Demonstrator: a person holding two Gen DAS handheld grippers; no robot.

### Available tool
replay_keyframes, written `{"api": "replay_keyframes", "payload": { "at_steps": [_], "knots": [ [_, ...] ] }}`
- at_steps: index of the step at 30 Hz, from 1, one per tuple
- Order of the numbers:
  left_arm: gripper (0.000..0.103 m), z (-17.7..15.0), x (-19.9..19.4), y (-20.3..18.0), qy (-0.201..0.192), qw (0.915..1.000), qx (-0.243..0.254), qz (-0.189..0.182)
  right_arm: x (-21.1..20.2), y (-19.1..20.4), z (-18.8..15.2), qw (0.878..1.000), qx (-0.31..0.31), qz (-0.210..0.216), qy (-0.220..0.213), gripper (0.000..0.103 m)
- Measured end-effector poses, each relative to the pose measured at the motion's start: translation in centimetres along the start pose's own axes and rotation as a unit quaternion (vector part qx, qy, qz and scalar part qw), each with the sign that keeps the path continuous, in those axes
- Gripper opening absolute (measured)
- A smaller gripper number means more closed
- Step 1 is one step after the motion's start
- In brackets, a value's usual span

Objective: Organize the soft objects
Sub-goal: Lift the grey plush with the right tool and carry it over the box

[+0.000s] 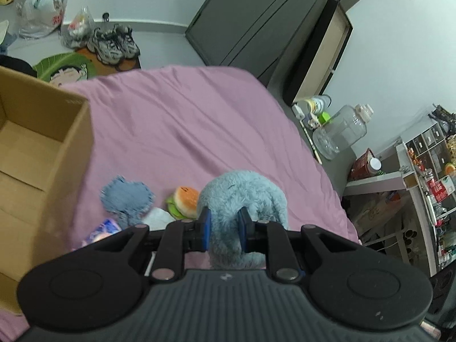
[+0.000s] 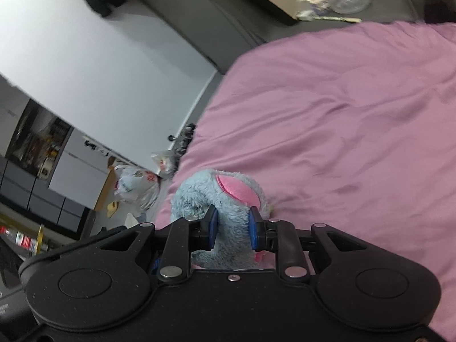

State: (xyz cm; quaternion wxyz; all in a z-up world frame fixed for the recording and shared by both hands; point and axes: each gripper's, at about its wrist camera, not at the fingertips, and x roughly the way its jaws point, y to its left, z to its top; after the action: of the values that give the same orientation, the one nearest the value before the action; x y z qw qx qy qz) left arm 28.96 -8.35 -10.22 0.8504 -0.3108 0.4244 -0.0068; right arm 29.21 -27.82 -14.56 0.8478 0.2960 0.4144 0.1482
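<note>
In the left wrist view, an open cardboard box (image 1: 42, 154) stands at the far left on the pink bedsheet (image 1: 182, 119), its inside bare as far as can be seen. Just right of the box, low on the sheet, lie a pink-and-blue printed packet (image 1: 104, 229), a flat frayed blue fabric piece (image 1: 126, 196), a white soft item (image 1: 158, 218) partly hidden by the gripper frame, and a small plush hamburger (image 1: 184, 201); these sit close together, the hamburger just beside the big toy. Right of them, the left gripper (image 1: 224, 228) has its blue pads pinching a fold of the light blue plush toy (image 1: 245, 196), whose fluffy bulk rises above and to the right of the pads. Beyond the bed, sneakers (image 1: 114, 42) and plastic bags (image 1: 42, 8) lie on the floor, and a clear jug (image 1: 342, 131) stands near cluttered shelves at the right. In the right wrist view, floor clutter and a plastic bag (image 2: 136, 188) show at the left past the edge of the bed; then comes the right gripper (image 2: 232, 228), its pads likewise pressed into the same plush toy (image 2: 199, 196), here showing a pink inner ear (image 2: 236, 191). The pink sheet (image 2: 356, 119) fills the right side, wrinkled.
</note>
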Motion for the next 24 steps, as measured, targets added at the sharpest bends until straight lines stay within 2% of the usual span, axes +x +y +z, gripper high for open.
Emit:
{"api": "replay_keyframes", "payload": {
  "at_steps": [7, 16, 24],
  "knots": [
    [0.018, 0.8, -3.2, 0.9, -0.028, 0.9995, 0.012, -0.005, -0.8, 2.4, -0.9, 0.999, -0.015, 0.033, -0.006, 0.022],
    [0.018, 2.2, -6.8, 3.3, -0.054, 0.9984, 0.009, -0.011, -1.4, 6.9, -2.3, 0.997, -0.061, 0.049, -0.02, 0.022],
    [0.018, 4.0, -9.8, 7.0, -0.084, 0.9963, 0.001, 0.021, 0.3, 11.2, -4.1, 0.993, -0.09, 0.08, -0.004, 0.022]
  ]
}}
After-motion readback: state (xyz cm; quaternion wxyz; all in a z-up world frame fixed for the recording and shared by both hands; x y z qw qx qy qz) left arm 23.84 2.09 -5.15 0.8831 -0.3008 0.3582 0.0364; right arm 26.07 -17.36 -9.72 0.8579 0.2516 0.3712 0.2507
